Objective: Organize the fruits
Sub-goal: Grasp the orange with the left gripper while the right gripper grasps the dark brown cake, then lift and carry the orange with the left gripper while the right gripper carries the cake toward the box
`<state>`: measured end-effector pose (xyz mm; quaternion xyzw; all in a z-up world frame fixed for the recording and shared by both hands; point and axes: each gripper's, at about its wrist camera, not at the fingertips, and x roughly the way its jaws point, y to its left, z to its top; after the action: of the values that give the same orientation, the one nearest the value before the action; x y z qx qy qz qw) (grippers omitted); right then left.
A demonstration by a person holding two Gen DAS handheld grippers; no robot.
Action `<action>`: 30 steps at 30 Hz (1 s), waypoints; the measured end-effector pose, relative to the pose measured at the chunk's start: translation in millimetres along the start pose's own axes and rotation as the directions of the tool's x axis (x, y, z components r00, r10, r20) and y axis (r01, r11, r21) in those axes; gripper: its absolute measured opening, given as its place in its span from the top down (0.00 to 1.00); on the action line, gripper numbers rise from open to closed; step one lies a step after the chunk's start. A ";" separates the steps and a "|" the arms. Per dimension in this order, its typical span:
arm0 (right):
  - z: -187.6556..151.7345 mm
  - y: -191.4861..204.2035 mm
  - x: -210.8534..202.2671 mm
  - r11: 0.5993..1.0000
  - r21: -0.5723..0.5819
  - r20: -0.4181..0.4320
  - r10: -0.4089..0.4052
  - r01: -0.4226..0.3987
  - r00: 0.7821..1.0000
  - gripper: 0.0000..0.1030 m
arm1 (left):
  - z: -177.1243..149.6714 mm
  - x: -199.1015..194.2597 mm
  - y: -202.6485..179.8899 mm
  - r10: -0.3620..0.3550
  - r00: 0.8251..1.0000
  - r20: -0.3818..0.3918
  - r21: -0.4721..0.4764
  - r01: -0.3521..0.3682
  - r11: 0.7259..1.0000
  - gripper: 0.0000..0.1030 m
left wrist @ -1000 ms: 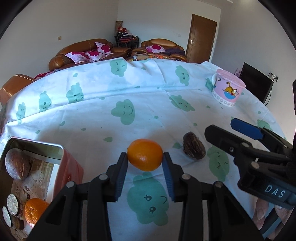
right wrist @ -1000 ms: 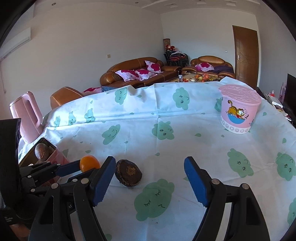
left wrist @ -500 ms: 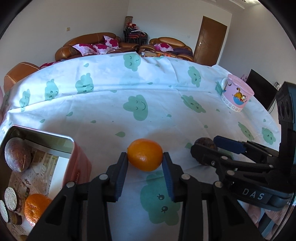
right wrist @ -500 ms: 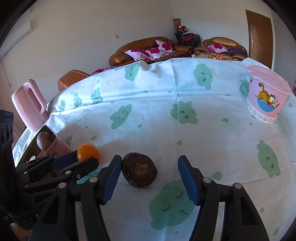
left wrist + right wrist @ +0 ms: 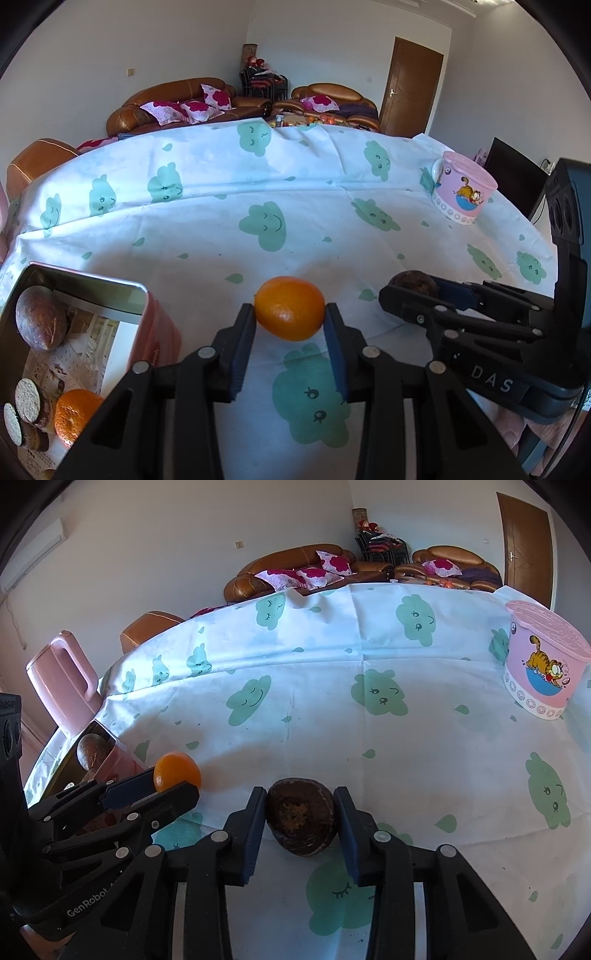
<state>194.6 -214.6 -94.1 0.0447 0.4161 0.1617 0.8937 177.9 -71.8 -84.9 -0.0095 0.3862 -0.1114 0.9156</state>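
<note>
Each camera rides just behind its own fingers, tilted down at the table (image 5: 295,192) from close range, with the sofas and door beyond. The left view sits left of the right one; both catch the orange (image 5: 290,308), the dark fruit (image 5: 301,821) and the pink tub (image 5: 543,668).

A home living room: leather sofas (image 5: 177,99), cushions (image 5: 184,109), wooden door (image 5: 410,88).
</note>
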 end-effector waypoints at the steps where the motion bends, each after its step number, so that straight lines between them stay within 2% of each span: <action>1: -0.3 1.4 -1.6 1.000 -0.006 0.008 -0.006 0.006 1.000 0.62 | 0.0 -1.6 -0.7 0.003 1.000 0.008 0.005 -0.003 1.000 0.62; 16: -2.8 15.2 -23.6 0.996 -0.075 0.121 -0.043 0.053 0.992 0.62 | -0.7 -18.4 -1.3 0.013 0.995 0.099 0.015 -0.014 1.000 0.62; 30: -6.1 18.0 -41.9 0.994 -0.081 0.225 -0.048 0.068 0.973 0.62 | -5.5 -37.2 -9.7 0.052 0.979 0.199 0.054 -0.064 0.997 0.62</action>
<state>160.3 -211.6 -63.6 0.0110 0.3071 0.1476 0.9401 146.9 -73.0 -61.5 0.0182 0.2900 -0.0947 0.9522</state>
